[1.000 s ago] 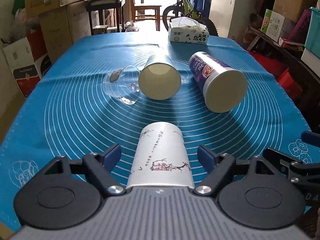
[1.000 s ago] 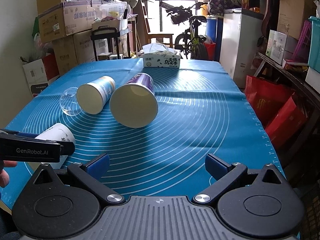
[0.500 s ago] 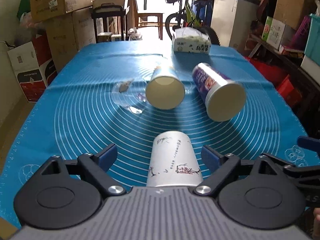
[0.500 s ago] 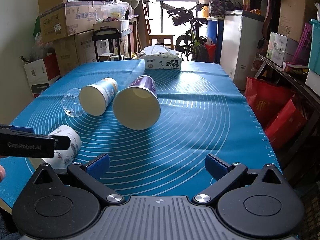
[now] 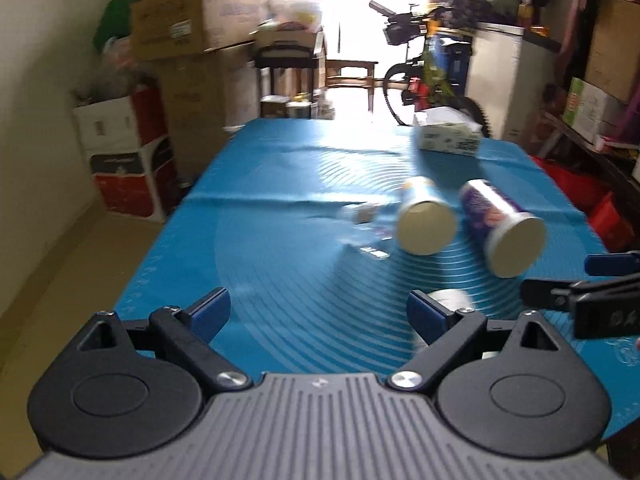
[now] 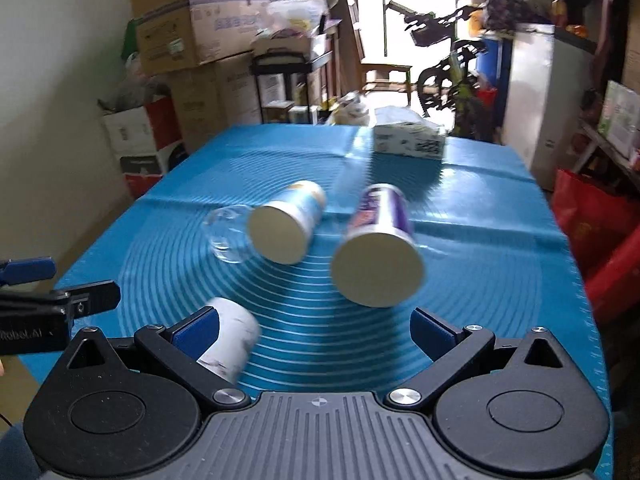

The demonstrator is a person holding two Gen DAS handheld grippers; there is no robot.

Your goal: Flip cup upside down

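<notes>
Several cups lie on their sides on the blue mat (image 6: 460, 240). A white cup with a flower print (image 6: 228, 344) lies nearest, just behind my right gripper's left finger; in the left wrist view it (image 5: 452, 300) peeks out behind my left gripper's right finger. A cream and blue cup (image 6: 286, 228) (image 5: 426, 220), a purple cup (image 6: 378, 256) (image 5: 504, 232) and a clear glass (image 6: 226, 236) lie farther back. My left gripper (image 5: 318, 308) is open and empty, left of the white cup. My right gripper (image 6: 316, 328) is open and empty.
A tissue box (image 6: 408, 142) (image 5: 448, 136) stands at the mat's far end. Cardboard boxes (image 6: 188, 40) are stacked left of the table, a bicycle (image 6: 448, 68) and a white cabinet (image 6: 532, 92) behind it. Red bags (image 6: 592, 216) sit on the right.
My left gripper swung left, so the white cup moved from between its fingers to behind its right finger. My right gripper shifted left toward the white cup. Both views are motion-blurred.
</notes>
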